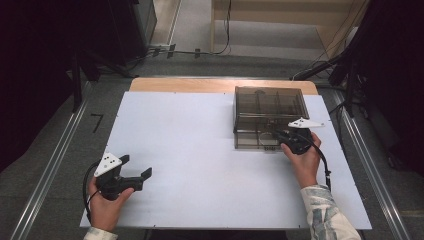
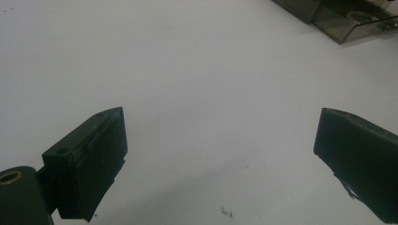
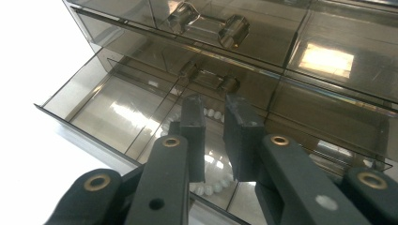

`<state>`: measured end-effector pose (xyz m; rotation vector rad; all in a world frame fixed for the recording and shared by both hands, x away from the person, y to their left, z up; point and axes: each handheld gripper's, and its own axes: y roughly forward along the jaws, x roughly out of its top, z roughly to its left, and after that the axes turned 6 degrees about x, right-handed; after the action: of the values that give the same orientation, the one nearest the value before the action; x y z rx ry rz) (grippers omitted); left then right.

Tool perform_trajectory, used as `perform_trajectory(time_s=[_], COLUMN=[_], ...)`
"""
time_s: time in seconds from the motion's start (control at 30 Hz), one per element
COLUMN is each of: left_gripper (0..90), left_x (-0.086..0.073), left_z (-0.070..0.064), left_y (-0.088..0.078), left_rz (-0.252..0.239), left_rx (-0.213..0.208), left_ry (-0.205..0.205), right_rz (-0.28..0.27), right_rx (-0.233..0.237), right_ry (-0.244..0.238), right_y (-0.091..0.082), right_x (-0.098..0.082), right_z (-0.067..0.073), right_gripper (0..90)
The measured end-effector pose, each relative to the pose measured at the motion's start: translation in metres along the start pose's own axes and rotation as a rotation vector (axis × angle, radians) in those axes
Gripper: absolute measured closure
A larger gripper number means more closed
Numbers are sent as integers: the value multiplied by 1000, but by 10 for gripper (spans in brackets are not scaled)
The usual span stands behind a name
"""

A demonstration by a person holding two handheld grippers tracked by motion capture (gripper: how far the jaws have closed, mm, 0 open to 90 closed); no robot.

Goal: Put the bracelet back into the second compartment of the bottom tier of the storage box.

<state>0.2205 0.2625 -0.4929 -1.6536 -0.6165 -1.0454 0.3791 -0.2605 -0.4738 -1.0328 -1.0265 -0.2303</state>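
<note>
High view: the smoky plastic drawer box [image 1: 269, 107] stands right of centre on the white table [image 1: 200, 165]. The right gripper [image 1: 284, 138] sits at its pulled-out bottom drawer [image 1: 257, 142]; the left gripper [image 1: 135, 171] rests at lower left, well apart.

Left gripper view: its jaws stand wide apart over bare table, holding nothing.

Right gripper view: the narrowly parted jaws hang over the open drawer, where a white bead bracelet [image 3: 213, 176] lies at lower centre; nothing is pinched between them. To do this well, I judge the jaws should come straight down astride one strand of beads and close gently, clear of the drawer's dividers.

Count: one box, one open drawer, one bracelet, two grippers.
</note>
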Motion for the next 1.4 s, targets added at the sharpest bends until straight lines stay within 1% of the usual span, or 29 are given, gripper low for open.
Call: perform_trajectory(time_s=[0.1,0.2,0.23,0.33,0.4,0.43,0.47,0.6,0.67,0.77,0.8,0.83,0.97,1.0,1.07,1.1,1.13,1.3,1.4], left_gripper=[37,37,37,37,37,37,37,37,37,37,37,37,37,37,37,37,37,37,37], left_x=[0,0,0,0,0,0,0,0,0,0,0,0,0,0,0,0,0,0,0], left_z=[0,0,0,0,-1,0,0,0,0,0,0,0,0,0,0,0,0,0,0], left_y=[0,0,0,0,0,-1,-1,-1,-1,-1,-1,-1,-2,-2,-2,-2,-2,-2,-2], left_rz=[0,-2,-2,-2,-4,-4,-3,-4,-4,-5,-5,-4,-8,-9,-8,-8,-9,-9,-10], left_rx=[-1,-3,-2,-4,-4,-5,-4,-7,-7,-8,-9,-9,-9,-10,-10,-11,-11,-9,-10], left_ry=[0,-2,-2,-3,-5,-4,-4,-6,-5,-5,-5,-3,-5,-5,-5,-6,-6,-5,-4], right_rz=[-3,-7,-7,-8,-12,-12,-21,-23,-25,-31,-31,-36,-37,-40,-41,-41,-41,-33,-33], right_rx=[6,15,15,17,21,21,17,17,11,5,5,-5,1,0,-1,-3,-3,-26,-26], right_ry=[3,2,2,7,11,11,8,8,7,-3,-3,-11,-11,-11,-12,-15,-15,-43,-43], right_y=[-1,-3,-3,-4,-4,-4,-4,-5,-5,-5,-5,-5,-7,-8,-9,-10,-10,-11,-11], right_x=[0,-1,-1,-3,-4,-4,-4,-6,-7,-7,-7,-8,-9,-9,-9,-10,-10,-12,-12], right_z=[0,0,0,1,0,0,0,-1,-1,0,0,0,-1,-1,-1,-1,-1,-1,-1], right_gripper=[727,675,675,632,592,592,528,492,464,392,392,355,343,321,314,287,287,231,221])
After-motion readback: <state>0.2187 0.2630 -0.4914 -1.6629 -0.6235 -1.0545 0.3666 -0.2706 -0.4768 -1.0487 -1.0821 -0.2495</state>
